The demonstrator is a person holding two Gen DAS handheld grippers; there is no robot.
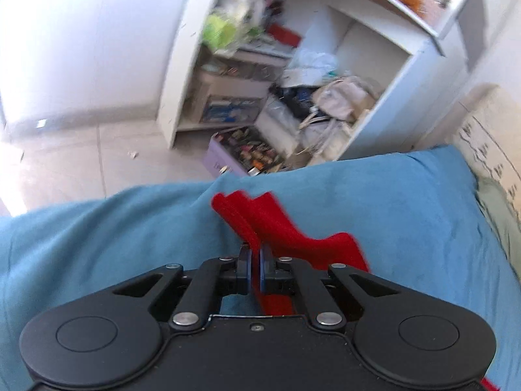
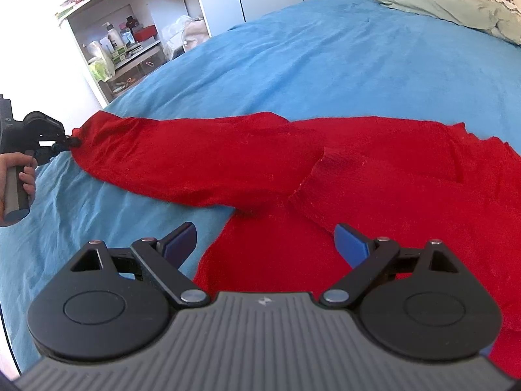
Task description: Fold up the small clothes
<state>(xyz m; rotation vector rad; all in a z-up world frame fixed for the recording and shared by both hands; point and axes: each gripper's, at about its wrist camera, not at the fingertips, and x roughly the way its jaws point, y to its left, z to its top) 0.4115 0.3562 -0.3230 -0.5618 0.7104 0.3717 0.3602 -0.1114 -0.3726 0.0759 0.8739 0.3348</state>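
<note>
A red knit garment (image 2: 374, 176) lies spread on the blue bedspread (image 2: 309, 65), one long sleeve stretched out to the left. My left gripper (image 1: 255, 254) is shut on the sleeve's end (image 1: 260, 218), and it also shows in the right wrist view (image 2: 70, 141) at the far left, pinching the cuff a little above the bed. My right gripper (image 2: 265, 244) is open and empty, hovering over the garment's near edge by the armpit, one finger (image 2: 180, 244) over the bedspread and the other over red cloth.
A white shelf unit (image 1: 260, 65) cluttered with bottles, bags and boxes stands beyond the bed's edge on a tiled floor (image 1: 65, 163). A pale green pillow (image 2: 456, 6) and patterned bedding lie at the head of the bed.
</note>
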